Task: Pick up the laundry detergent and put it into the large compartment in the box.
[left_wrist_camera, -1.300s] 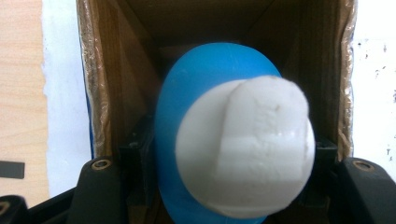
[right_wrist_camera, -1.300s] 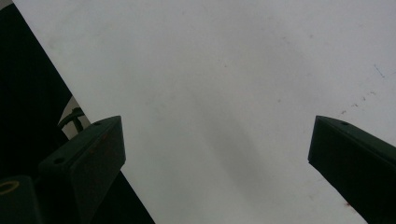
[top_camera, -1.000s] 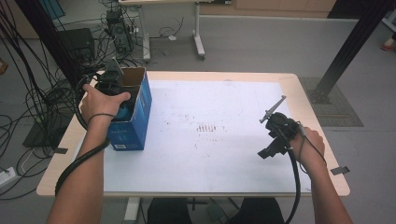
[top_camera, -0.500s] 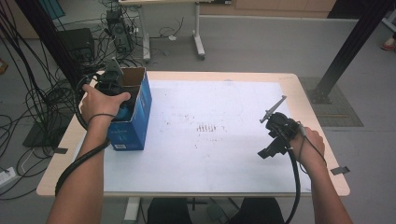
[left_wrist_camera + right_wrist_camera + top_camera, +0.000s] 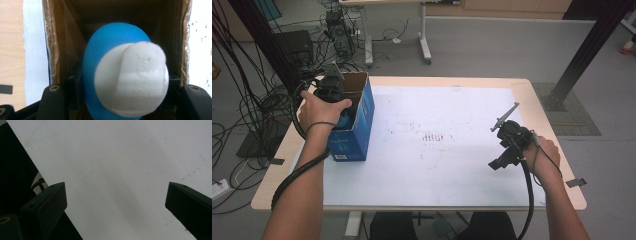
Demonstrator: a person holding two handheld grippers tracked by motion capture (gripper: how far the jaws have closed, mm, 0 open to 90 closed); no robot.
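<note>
Wooden bench (image 5: 422, 82) with pale rounded edges, topped by a white, faintly speckled sheet (image 5: 437, 150) across most of its surface. At the left edge, towards the far corner, an upright blue cardboard box (image 5: 354, 132), open at the top, raw brown card inside. Seen from above, left tool (image 5: 332, 90) dipped into the box mouth, a hand wrapped over it, black cable looping down past the forearm. Near the right edge, right tool (image 5: 503, 145), black and angular, held above the sheet with a thin grey bar jutting from it. In the left gripper view, left tool (image 5: 125, 100) pinching a smooth, rounded blue toy (image 5: 100, 62) with a matte white, blunt, lumpy front, sitting inside the box between creased brown walls; black pads (image 5: 72, 85) pressed on either side of it. In the right gripper view, right tool (image 5: 116, 202) spread wide, only bare white sheet between its flat black jaws.
</note>
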